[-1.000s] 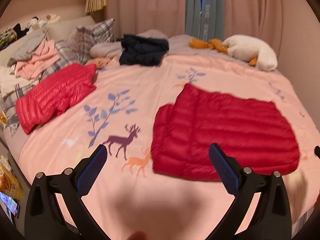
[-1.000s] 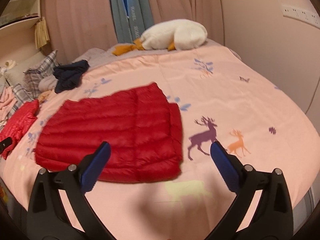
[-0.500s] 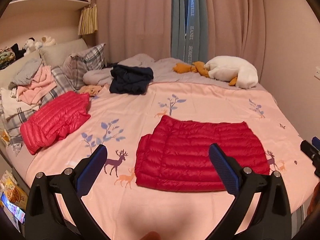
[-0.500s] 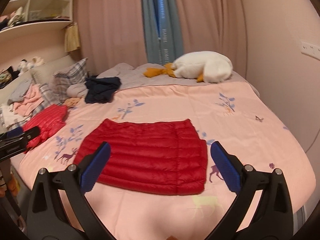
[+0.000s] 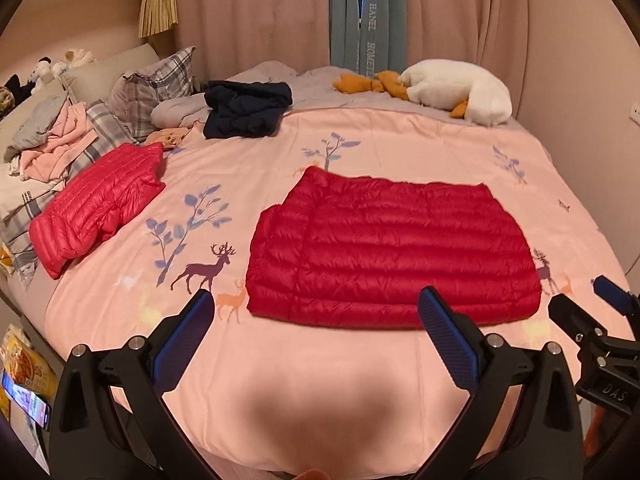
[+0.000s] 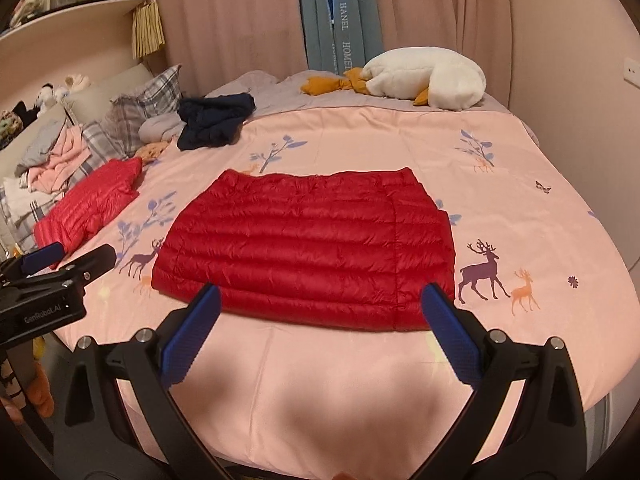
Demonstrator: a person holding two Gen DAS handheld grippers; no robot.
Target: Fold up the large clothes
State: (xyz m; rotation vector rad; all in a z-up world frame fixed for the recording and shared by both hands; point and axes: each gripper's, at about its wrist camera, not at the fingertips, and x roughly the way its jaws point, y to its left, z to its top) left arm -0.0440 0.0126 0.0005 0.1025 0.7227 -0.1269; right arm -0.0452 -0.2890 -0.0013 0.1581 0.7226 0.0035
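A red puffer jacket (image 5: 392, 252) lies folded flat into a rectangle in the middle of the pink bed; it also shows in the right wrist view (image 6: 308, 244). My left gripper (image 5: 316, 312) is open and empty, held back over the bed's near edge, short of the jacket. My right gripper (image 6: 320, 304) is open and empty, also at the near edge, its fingertips just in front of the jacket's hem. Each gripper shows at the side of the other's view.
A second folded pinkish-red puffer jacket (image 5: 100, 200) lies at the left. A dark navy garment (image 5: 244, 108), plaid pillows (image 5: 156, 88), a pile of clothes (image 5: 52, 140) and a white goose plush (image 5: 456, 92) lie along the far side. Curtains and walls stand behind.
Both grippers have pulled back and up from the jacket toward the bed's near edge, so the whole bed shows. The jacket has stayed folded and still.
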